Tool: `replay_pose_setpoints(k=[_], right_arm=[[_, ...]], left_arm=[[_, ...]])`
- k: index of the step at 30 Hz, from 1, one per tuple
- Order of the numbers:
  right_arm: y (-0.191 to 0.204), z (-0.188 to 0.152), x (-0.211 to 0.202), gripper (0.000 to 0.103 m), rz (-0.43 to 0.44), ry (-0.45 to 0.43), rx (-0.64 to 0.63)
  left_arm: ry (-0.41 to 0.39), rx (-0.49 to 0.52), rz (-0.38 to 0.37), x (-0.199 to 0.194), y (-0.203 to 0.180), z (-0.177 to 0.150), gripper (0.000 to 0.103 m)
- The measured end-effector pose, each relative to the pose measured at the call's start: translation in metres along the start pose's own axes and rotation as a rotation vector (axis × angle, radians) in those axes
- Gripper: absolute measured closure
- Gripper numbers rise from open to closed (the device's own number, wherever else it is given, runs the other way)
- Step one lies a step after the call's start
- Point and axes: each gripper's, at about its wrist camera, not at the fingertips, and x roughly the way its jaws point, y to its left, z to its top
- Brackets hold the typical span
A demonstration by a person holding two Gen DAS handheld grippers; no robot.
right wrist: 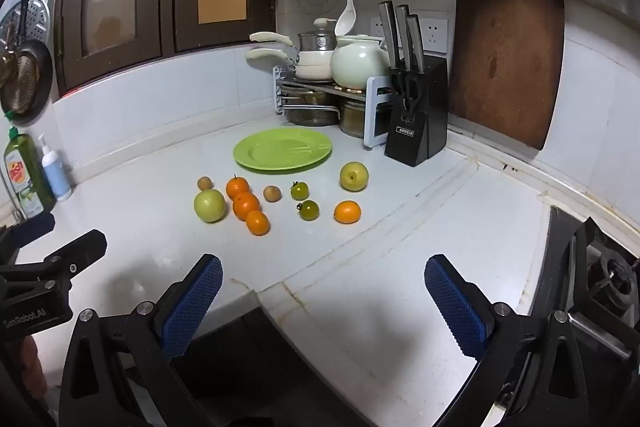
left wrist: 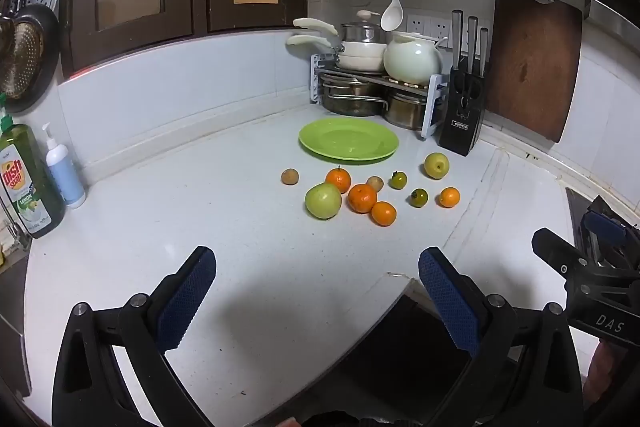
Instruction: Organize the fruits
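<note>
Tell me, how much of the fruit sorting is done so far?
Nothing looks done yet: the green plate is bare. In hand: nothing; the left hand-held gripper and right hand-held gripper both hang open, short of the fruit. Left: everything, the four oranges, two green apples, two green tomatoes and two small brown fruits, loose on the white counter.

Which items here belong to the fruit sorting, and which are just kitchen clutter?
Job: green plate; oranges; two apples; green tomatoes; small brown fruits.

Clutter: knife block; cutting board; pot rack; dish soap; pump bottle.
</note>
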Motion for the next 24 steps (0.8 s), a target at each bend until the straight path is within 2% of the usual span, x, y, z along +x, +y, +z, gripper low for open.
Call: replay_pose_setpoints(k=[6, 24], right_arm=[[0.003, 0.002, 0.000, 0.001, 0.004, 0.001, 0.007], [0.009, 0.006, -0.005, 0.001, 0.014, -0.019, -0.011]], left_arm=[[-0.014, 0.011, 0.016, 0.001, -0.004, -0.001, 0.000], [-0.044, -0.012, 0.002, -0.009, 0.004, 0.006, 0.000]])
